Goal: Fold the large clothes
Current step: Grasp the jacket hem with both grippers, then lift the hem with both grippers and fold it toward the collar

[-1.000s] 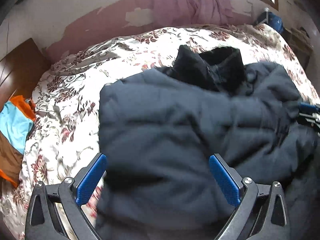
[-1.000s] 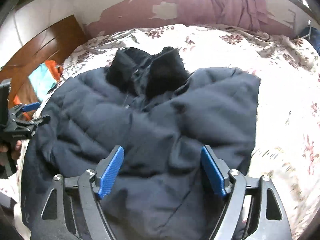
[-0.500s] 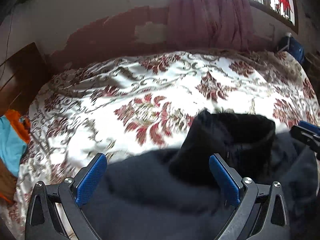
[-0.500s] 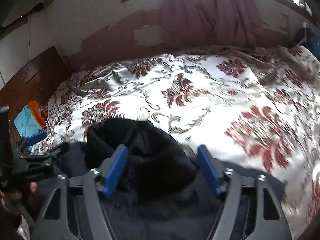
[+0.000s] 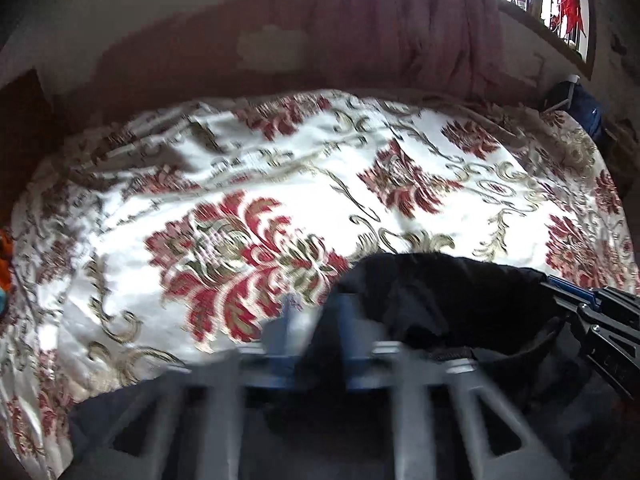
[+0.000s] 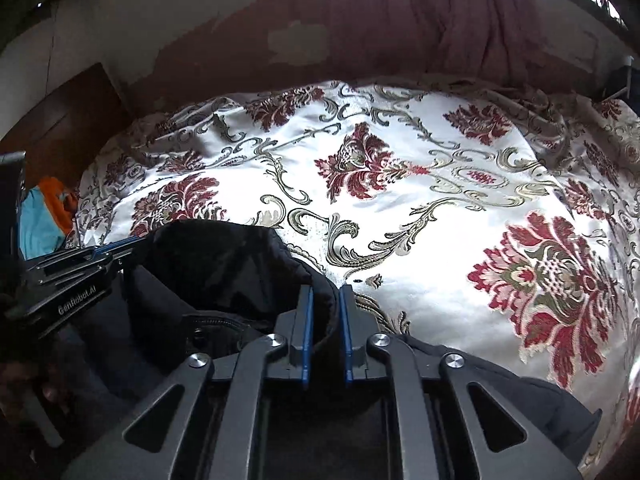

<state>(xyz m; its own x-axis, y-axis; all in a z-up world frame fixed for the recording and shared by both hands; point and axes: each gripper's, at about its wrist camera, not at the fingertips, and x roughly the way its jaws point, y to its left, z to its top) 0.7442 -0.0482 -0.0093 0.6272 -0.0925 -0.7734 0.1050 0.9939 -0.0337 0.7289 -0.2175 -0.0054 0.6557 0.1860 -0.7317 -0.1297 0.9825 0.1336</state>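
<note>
Left wrist view, left to right: an orange cloth (image 5: 3, 258) sits at the far left edge, the floral bedspread (image 5: 248, 200) fills the middle, and the dark jacket (image 5: 432, 304) lies at lower centre to lower right, its black collar standing open. My left gripper (image 5: 316, 344) is smeared by motion blur at the bottom centre. Its blue pads appear drawn close together at the collar's left edge, but I cannot tell whether they grip the cloth. My right gripper (image 5: 576, 300) enters from the right edge at the collar's far side.

Right wrist view, left to right: the orange and teal cloth (image 6: 44, 216) lies at the left edge by a wooden headboard (image 6: 68, 120), which the left view barely shows. My left gripper (image 6: 116, 252) reaches the collar's left rim. At lower centre my right gripper (image 6: 325, 332) is sharp here: its fingers (image 6: 306, 332) are nearly closed, pinching the jacket (image 6: 208, 276) collar's right rim between the blue pads. The bedspread (image 6: 440, 200) runs to the right edge, with a pink curtain (image 6: 432, 16) above.

Half a second ago both sets of fingers stood wide apart over the collar; both have since drawn in.
</note>
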